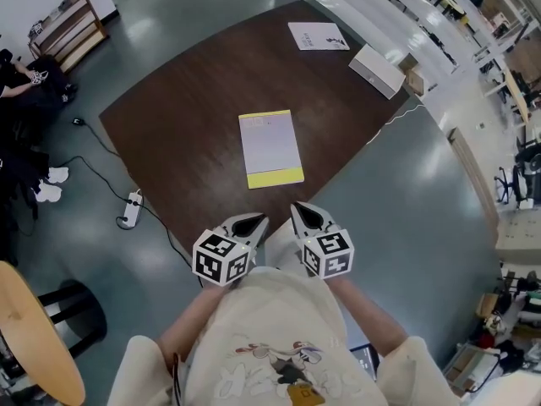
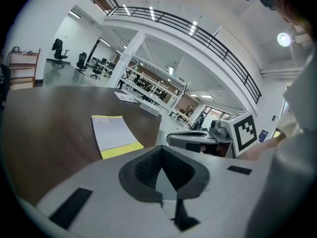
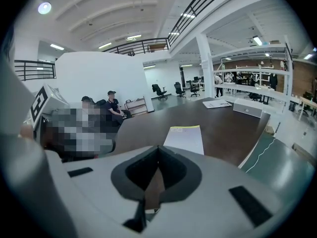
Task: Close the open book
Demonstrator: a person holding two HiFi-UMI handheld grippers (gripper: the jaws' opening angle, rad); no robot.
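**Head view, with the two gripper views.** We hold the left gripper [image 1: 253, 222] and the right gripper [image 1: 305, 213] side by side close to the body, at the near edge of the dark table [image 1: 169, 134]. Both noses aim forward and down toward the book [image 1: 270, 149].

The jaws of each gripper are pressed together with nothing between them, so neither tool carries or touches anything.

The book lies flat near the middle of the table, well apart from both grippers. Its long sides run away from us, and a yellow band crosses its near end. It shows as a single slab with no second leaf spread beside it, so we judge it closed already, or at least not visibly open. We cannot tell which side holds the spine.

Jaws pressed together suit nudging or flipping a cover rather than pinching it, which may explain the narrow setting.

A white box [image 1: 377, 70] and a printed sheet [image 1: 318, 36] sit near the far edge, away from any path to the book.
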